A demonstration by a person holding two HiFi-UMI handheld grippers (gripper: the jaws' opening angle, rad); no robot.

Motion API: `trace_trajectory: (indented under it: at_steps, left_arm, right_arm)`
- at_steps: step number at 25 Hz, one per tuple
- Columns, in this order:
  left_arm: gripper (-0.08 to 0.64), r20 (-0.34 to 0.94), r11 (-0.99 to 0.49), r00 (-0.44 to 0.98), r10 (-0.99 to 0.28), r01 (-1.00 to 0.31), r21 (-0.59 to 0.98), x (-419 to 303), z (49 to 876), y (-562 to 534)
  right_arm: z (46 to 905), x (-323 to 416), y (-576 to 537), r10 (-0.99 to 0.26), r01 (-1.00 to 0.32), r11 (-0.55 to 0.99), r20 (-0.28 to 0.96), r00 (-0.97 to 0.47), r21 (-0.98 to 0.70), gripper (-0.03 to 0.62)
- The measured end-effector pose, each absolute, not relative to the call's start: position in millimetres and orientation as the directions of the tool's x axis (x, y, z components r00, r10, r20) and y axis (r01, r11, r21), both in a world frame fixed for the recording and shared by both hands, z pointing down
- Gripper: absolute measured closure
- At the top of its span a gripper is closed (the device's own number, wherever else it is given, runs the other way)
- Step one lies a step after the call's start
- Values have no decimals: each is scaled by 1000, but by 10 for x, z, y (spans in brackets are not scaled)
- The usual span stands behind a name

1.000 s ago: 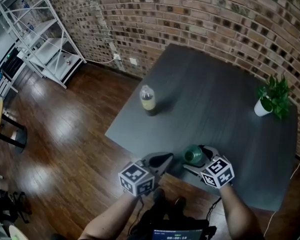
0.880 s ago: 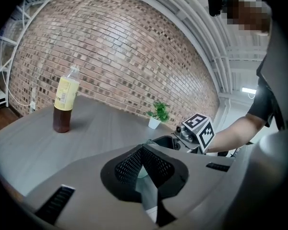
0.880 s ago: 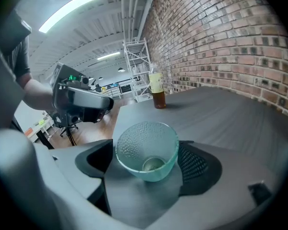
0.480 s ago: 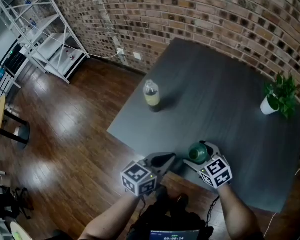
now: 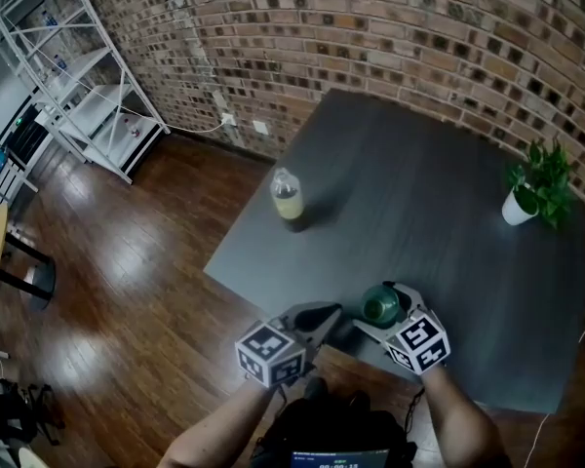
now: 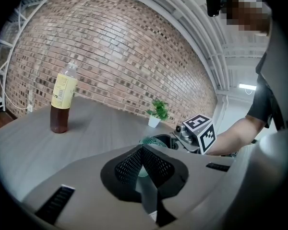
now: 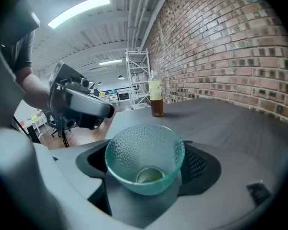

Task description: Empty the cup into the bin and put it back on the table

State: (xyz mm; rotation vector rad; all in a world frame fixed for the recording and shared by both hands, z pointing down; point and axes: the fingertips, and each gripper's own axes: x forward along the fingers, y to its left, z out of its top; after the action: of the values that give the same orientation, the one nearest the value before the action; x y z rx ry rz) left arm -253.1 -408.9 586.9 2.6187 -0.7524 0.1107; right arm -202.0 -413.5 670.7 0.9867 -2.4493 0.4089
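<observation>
The right gripper (image 5: 380, 308) is gripping the green glass cup (image 7: 145, 159) between its jaws, which are pressing on the cup's lower sides. It is keeping the cup upright just inside the near edge of the dark worktop (image 5: 419, 193). No view is showing whether the cup's base is touching the surface. The left gripper (image 5: 322, 315) is hovering just beside it at the worktop's edge, its jaws lying closed together with nothing between them.

No bin is showing in any view. The cup is looking almost bare inside, with only a pale patch at the bottom that could be its own base, so I am judging the emptying as probably done. That is not certain. Letting go of the cup on the worktop is what is remaining.

A bottle (image 5: 288, 198) of brownish drink is standing near the worktop's left edge, well apart from the cup. A small potted plant (image 5: 531, 188) is sitting at the far right. A brick wall (image 5: 370, 27) is running behind, white metal shelving (image 5: 68, 76) is standing at the left, and a glossy wooden floor (image 5: 127, 261) is spreading below
</observation>
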Motion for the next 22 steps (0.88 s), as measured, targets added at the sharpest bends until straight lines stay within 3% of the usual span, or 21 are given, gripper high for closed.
trace_trajectory:
  at_steps: [13, 22]
  left_arm:
    - [568, 163, -787, 859, -485, -511, 346, -2478, 5845, -4107]
    - [569, 98, -819, 877, -471, -476, 322, -2352, 5083, -4037]
  right_arm:
    - [6596, -1891, -4142, -647, -751, 654, 449, -616, -89, 192]
    - [5775, -1729, -3986, -670, -759, 643, 403, -624, -107, 192]
